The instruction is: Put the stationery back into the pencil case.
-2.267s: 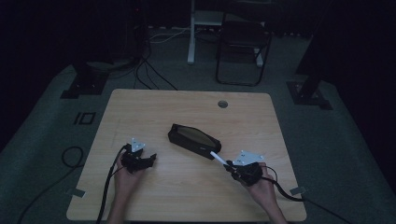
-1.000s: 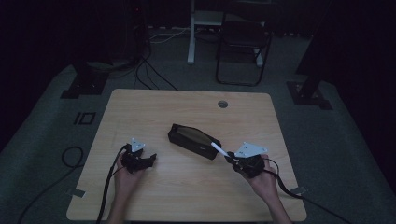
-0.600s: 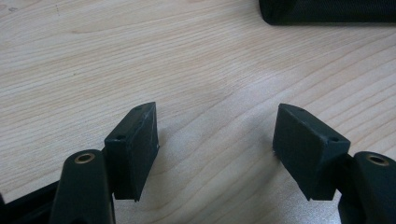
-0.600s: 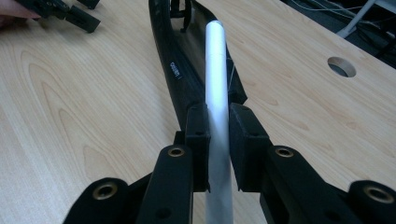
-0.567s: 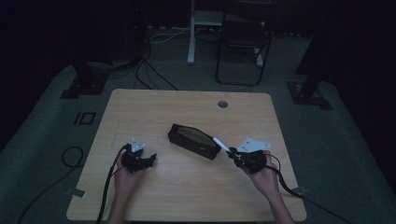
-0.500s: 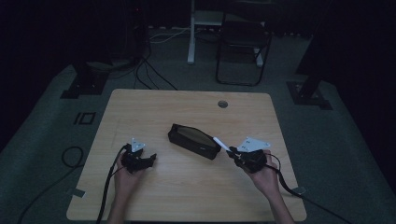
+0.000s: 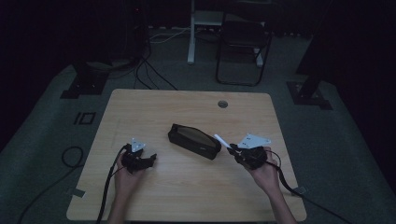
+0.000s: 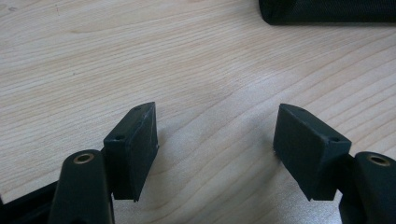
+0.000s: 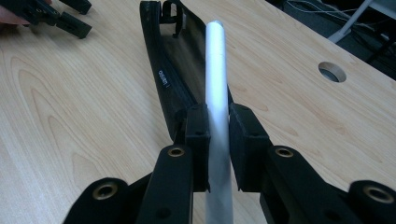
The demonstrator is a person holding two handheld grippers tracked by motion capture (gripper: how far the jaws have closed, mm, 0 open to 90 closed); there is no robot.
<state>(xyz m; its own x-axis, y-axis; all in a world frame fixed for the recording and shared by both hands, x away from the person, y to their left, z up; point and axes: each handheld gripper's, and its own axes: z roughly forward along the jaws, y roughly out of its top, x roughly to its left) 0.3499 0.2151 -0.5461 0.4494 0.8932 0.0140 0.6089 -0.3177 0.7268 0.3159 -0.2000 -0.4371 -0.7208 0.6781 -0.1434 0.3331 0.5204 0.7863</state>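
Note:
A black pencil case (image 7: 194, 141) lies slantwise in the middle of the wooden table (image 7: 187, 107); in the right gripper view the pencil case (image 9: 161, 70) looks unzipped along its top. My right gripper (image 7: 236, 152) is shut on a white pen (image 7: 221, 141), whose tip points toward the case's right end. In its own view the right gripper (image 9: 218, 126) clamps the pen (image 9: 215, 79) above the case's opening. My left gripper (image 7: 148, 161) rests on the table left of the case. Its pads (image 8: 133, 147) stand apart over bare wood, nothing between them.
A round cable hole (image 7: 222, 103) sits near the table's far edge. A folding chair (image 7: 243, 37) and stand bases (image 7: 84, 81) are on the dark floor beyond. Cables trail from both grippers off the near edge.
My right gripper has carried the pen a little farther from the near edge and leftward, so its tip is closer to the case's right end. The left gripper has stayed put.

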